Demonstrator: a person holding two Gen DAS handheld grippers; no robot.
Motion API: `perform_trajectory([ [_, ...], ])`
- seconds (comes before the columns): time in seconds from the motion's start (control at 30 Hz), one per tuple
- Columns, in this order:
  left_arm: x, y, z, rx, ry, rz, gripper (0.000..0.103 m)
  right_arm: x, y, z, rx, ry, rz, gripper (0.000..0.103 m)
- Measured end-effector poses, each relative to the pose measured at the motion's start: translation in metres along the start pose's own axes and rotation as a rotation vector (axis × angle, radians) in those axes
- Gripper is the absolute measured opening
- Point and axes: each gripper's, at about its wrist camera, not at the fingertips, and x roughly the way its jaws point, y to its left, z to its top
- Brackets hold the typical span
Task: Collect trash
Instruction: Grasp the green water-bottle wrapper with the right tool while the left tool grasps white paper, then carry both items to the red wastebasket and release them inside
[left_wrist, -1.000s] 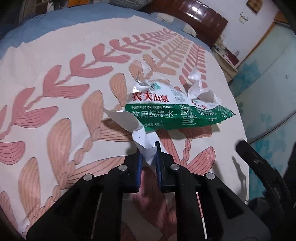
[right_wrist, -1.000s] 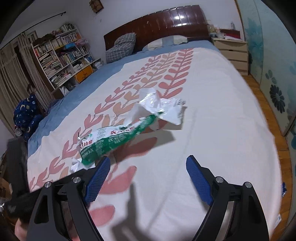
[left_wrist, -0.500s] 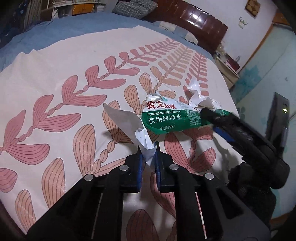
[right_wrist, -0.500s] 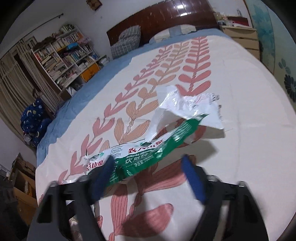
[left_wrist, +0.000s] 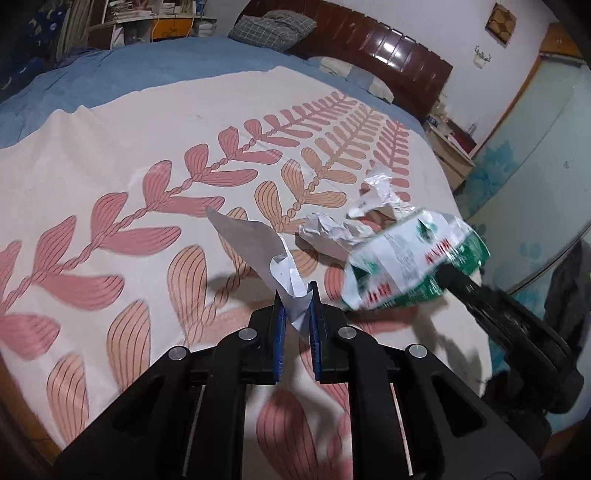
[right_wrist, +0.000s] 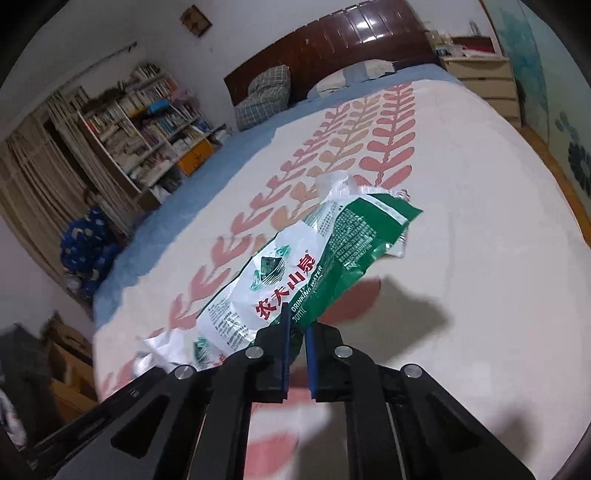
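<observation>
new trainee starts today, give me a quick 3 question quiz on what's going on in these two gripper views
1. True or false: the left gripper is shut on a white end of the plastic wrapper.
2. What is the right gripper shut on?
A. a pillow
B. the green and white printed part of the wrapper
C. nothing
3. Fill in: the wrapper hangs over the leaf-patterned ____, with a dark wooden headboard at the far end.

Key
1. True: its pads pinch the white strip.
2. B: the pads close on the printed edge.
3. Bedspread.
</observation>
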Motion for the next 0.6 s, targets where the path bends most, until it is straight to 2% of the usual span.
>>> perform_trajectory([
  [0.13, -0.024, -0.005, -0.013, -0.020, -0.021, -0.029, 0.011, -0.059, -0.011, -0.010, 0.027, -0.018, 0.017, 0.009],
  [0.23, -0.048, -0.020, -0.027, 0.002, -0.047, -0.046, 0.011, -0.115, -0.021, -0.014, 0.036, -0.050, 0.013, 0.009],
  [0.43, -0.108, -0.082, -0.050, 0.130, -0.146, -0.091, 0.011, -0.252, -0.038, -0.026, -0.028, -0.147, -0.031, 0.009],
  [0.6, -0.150, -0.142, -0.078, 0.231, -0.195, -0.158, 0.011, -0.371, -0.068, -0.044, -0.086, -0.214, -0.128, 0.009],
])
